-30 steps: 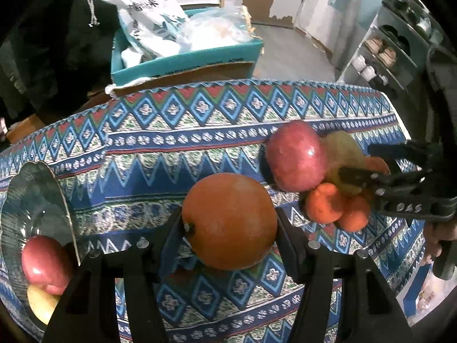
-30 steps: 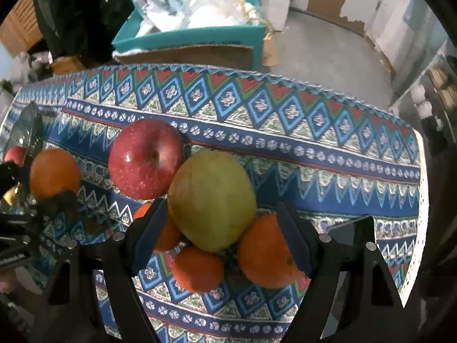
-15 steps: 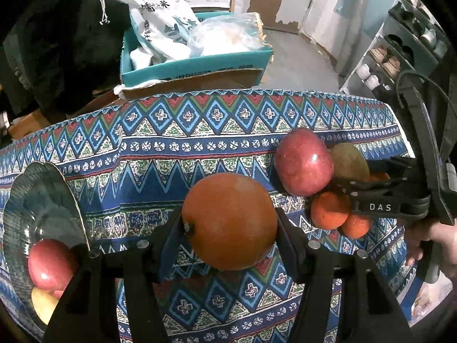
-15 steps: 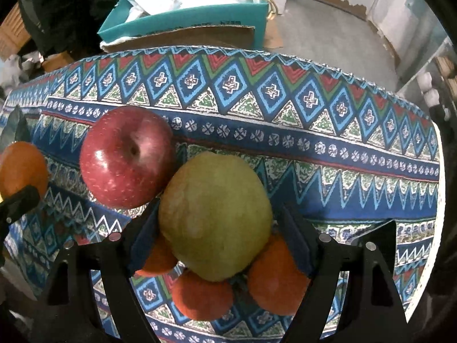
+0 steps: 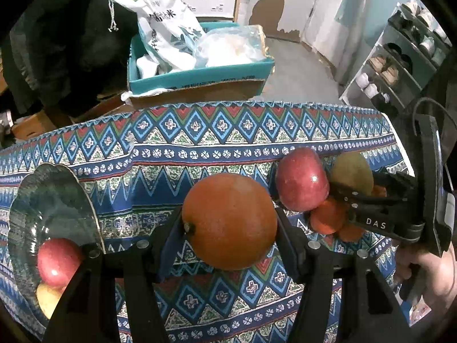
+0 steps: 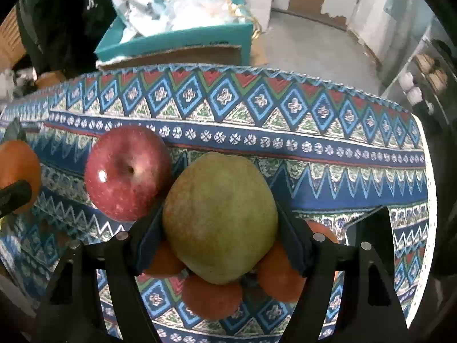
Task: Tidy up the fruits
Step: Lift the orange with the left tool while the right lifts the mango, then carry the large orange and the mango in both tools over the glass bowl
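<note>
Fruits, on patterned desk [image 5: 200,131]: orange [image 5: 228,220] clamped in left tongs [image 5: 228,228], presumably bound for glass bowl [image 5: 54,191] holding an apple. Right tongs [image 6: 220,228] have just been closing around pear [image 6: 220,217] atop tangerines [image 6: 211,297]; contact likely, beside red apple [image 6: 125,171].

both wrist cams look steeply down at the patterned tablecloth [image 5: 217,148] from close up, sharing the red apple [image 6: 128,171].

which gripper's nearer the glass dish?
Left. The left gripper, jaws shut on the orange, sits right beside the glass dish; the right gripper is across the table at the pear.
</note>
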### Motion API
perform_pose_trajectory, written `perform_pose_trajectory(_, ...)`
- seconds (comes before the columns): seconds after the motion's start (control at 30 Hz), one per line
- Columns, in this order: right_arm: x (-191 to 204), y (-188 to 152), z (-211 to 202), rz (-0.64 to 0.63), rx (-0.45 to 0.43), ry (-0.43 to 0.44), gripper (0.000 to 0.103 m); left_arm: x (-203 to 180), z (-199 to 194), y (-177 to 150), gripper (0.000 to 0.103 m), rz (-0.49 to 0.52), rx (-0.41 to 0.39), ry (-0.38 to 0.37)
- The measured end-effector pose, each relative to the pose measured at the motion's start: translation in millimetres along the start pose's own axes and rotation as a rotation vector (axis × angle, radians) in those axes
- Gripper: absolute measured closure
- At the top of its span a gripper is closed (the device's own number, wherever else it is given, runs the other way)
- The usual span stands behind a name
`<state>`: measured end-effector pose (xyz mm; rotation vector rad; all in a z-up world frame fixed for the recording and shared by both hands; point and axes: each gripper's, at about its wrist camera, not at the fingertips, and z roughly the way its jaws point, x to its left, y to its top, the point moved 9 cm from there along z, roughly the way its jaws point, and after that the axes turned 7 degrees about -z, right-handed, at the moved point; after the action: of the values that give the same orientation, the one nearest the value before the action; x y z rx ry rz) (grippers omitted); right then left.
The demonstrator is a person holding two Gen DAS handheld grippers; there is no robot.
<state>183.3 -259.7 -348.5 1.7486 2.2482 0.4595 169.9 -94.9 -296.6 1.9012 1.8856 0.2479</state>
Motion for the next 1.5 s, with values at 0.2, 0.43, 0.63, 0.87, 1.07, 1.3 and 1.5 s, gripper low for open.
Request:
perform_pose_trajectory(0.2,-3.1,2.7,-28.1,0.017,-0.062,-0.025,0.029,1.3,-17.2,1.4,0.041,-0.002,-0.03,-0.003)
perform_pose_trajectory(0.43,-6.7,11.3,-57.2,0.051,-0.132,-0.034,0.029,4.0,-40.4,4.6,0.041,0.002,-0.075,-0.005)
perform_pose_trajectory(0.63,3.1,20.5,-80.3,0.03,-0.178,-0.048,0.029,8.7,-59.8,7.7,0.041,-0.009,-0.109,-0.011)
perform_pose_trajectory(0.87,18.8,30.1,-110.0,0.018,-0.236,-0.042,0.029,18.8,-82.5,10.4,0.041,-0.012,-0.155,-0.007)
perform_pose_trajectory(1.07,38.1,39.2,-135.0,0.0,-0.292,-0.022,0.029,29.4,-99.3,9.6,0.041,-0.03,-0.177,-0.009)
perform_pose_trajectory(1.3,65.3,48.5,-160.9,-0.035,-0.347,0.013,0.029,45.3,-121.1,8.0,0.041,-0.05,-0.207,-0.006)
perform_pose_trajectory(1.5,89.1,56.5,-177.1,-0.064,-0.382,0.043,0.029,56.5,-137.3,4.8,0.041,-0.061,-0.226,-0.004)
